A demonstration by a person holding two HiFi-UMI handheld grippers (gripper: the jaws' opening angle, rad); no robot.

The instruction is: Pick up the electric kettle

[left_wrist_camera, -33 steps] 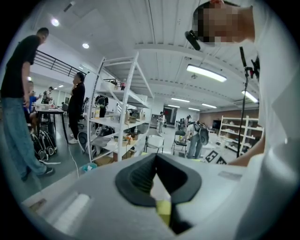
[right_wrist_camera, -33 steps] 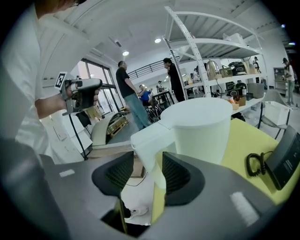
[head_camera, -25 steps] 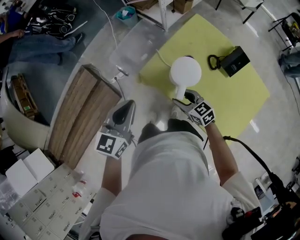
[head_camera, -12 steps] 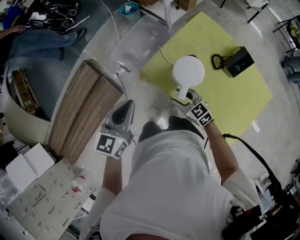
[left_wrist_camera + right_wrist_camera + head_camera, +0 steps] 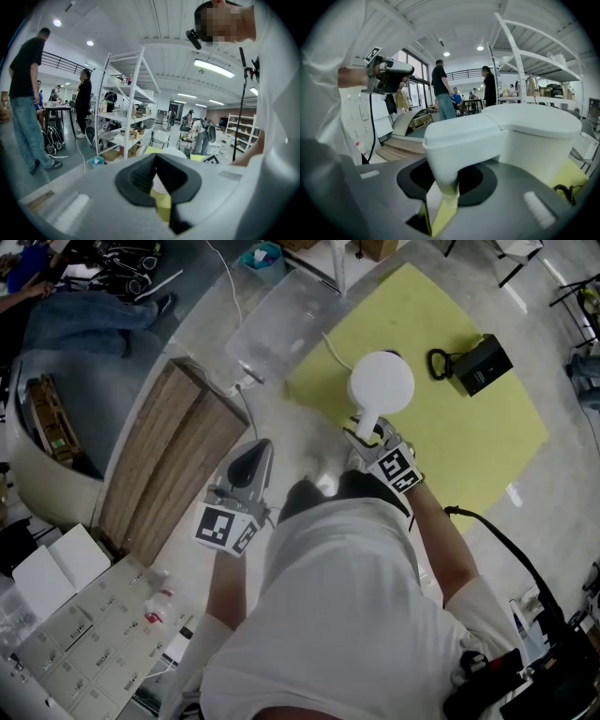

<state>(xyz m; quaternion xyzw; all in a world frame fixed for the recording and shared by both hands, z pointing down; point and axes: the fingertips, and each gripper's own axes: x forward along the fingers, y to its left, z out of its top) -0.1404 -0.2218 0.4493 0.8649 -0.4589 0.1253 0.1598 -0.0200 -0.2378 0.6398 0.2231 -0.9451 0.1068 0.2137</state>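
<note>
A: Change over the last second: the right gripper (image 5: 371, 434) has crept forward. Its marker cube sits closer to the round lid of the white plastic electric kettle (image 5: 382, 381) than it did. The left gripper (image 5: 260, 447) has barely shifted.

B: Tool state, nearest first?

A: The left gripper hangs beside the person's body with its jaw tips together and nothing between them. Only a sliver of floor shows behind the tips. The right gripper has the kettle's white handle (image 5: 450, 145) between its jaws, which press it from both sides, so I judge the grip made.

B: Where is the kettle?

A: On the near edge of the yellow square floor mat (image 5: 469, 451), just ahead of the right gripper. I cannot tell whether it is off the mat.

B: Progress?

A: The reach and the grasp look done. The lift remains, as far as these views show.

B: Counts?

A: Two grippers, one kettle and one mat. One black box-shaped adapter with a looped cord (image 5: 483, 364) lies further out on the mat. One wooden slatted panel (image 5: 164, 470) lies off to the left.
</note>
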